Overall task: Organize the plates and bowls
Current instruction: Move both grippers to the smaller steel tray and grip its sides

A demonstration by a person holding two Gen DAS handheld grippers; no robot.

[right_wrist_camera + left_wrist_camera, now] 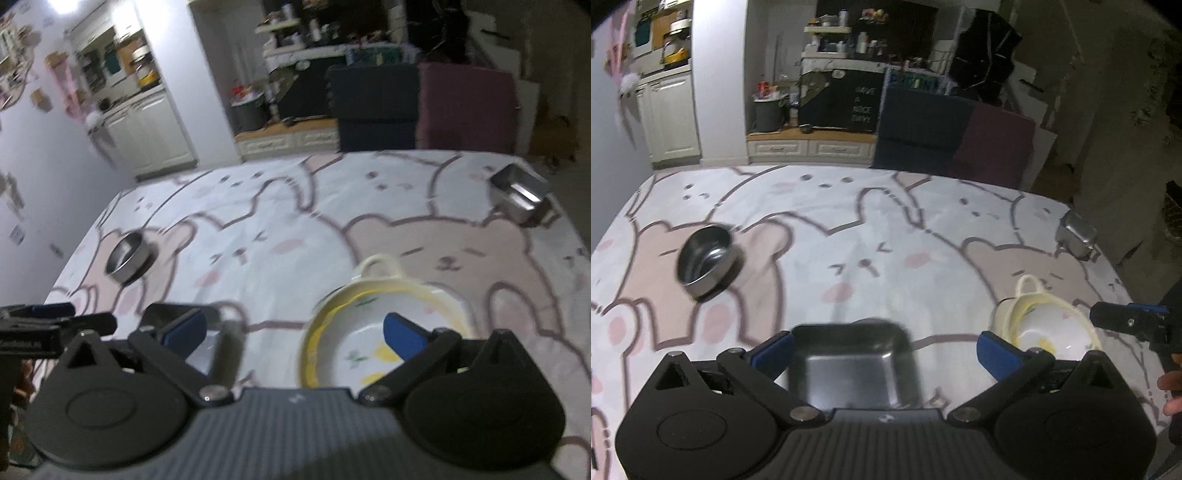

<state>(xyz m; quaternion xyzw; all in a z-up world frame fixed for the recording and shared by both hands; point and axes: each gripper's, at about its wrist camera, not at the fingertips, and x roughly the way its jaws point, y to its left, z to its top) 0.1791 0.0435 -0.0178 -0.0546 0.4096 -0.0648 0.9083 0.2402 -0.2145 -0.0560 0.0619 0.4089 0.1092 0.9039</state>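
Both tools gape wide, holding nothing: left tool [884, 350] over the square metal tray [849, 363], right tool [293, 330] over the handled bowl [373, 332]. Farther off on the bed [886, 229], the round steel bowl [707, 258] leans; any nudge on soft bedding could tip it.

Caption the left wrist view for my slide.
Open left gripper above a square metal dish, with a round steel bowl left and a yellow-rimmed bowl right.
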